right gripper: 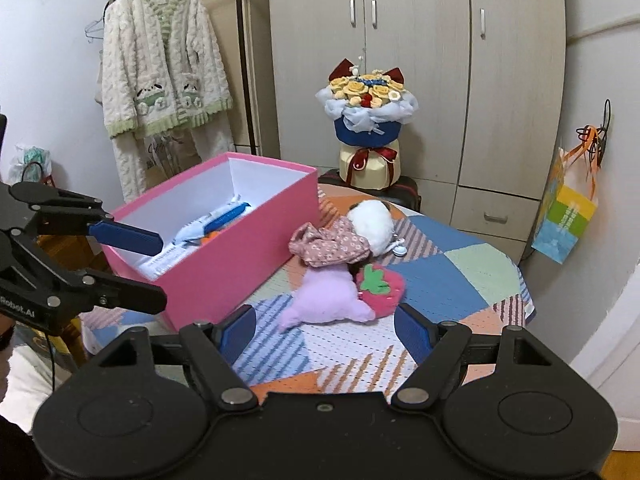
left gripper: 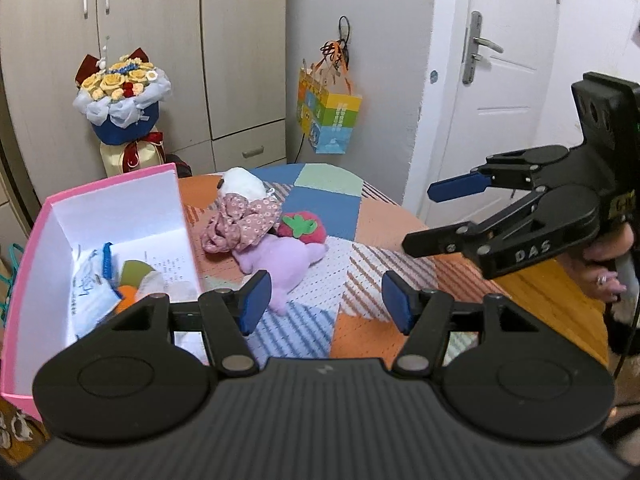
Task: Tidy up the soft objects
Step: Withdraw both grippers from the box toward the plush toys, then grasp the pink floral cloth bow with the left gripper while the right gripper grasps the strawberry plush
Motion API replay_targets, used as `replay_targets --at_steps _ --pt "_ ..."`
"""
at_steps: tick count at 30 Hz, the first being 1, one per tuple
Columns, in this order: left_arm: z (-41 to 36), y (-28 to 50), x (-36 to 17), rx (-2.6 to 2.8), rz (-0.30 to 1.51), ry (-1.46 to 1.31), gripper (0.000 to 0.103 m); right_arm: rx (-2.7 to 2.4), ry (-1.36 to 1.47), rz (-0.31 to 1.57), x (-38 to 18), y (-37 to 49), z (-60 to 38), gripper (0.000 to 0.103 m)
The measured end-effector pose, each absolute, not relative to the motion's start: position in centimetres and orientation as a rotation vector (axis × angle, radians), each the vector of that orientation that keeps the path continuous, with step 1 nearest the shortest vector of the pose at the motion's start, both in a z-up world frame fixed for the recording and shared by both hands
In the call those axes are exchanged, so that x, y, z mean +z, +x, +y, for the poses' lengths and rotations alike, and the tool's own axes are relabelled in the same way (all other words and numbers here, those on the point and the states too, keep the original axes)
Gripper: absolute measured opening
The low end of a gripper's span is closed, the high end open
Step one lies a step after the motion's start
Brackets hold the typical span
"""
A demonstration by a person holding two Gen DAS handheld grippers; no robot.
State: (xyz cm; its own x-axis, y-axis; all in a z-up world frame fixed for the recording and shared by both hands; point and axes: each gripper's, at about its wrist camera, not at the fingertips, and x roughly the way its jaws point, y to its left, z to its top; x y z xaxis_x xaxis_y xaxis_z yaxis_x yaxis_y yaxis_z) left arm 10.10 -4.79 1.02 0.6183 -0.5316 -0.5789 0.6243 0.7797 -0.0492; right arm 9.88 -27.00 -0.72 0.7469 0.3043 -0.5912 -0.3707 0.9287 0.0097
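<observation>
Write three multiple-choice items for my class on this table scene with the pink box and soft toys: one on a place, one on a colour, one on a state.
1. Where does the strawberry plush lie?
A. Inside the box
B. On the table, against the purple plush
C. On the floor

2. What colour is the inside of the pink box?
A. White
B. Black
C. Green

3. How does the right tool stand?
A. Shut on the purple plush
B. Shut on the box rim
C. Open, holding nothing

Answers:
1 B: it rests on the patchwork cloth touching the purple plush.
2 A: the inner walls show white.
3 C: its blue pads are apart with only cloth seen between them.
</observation>
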Motion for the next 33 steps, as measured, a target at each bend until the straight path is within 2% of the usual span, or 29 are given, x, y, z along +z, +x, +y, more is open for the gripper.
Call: replay_targets --at_steps 14,27,33 --pt "-11.5 15.4 -2.7 -0.386 0.505 0.102 0.060 0.374 -0.066 0.612 -5.1 17.3 -30.7 0.080" --pt "-14.3 22.9 -6.6 -0.148 0.494 0.097 0.061 0.472 -0.021 0.638 -10.0 23.7 -33.3 0.079" --pt "-14.9 26.3 -7.9 -0.104 0.560 0.066 0.065 0.529 -0.083 0.632 -10.7 25.3 -31.0 0.079"
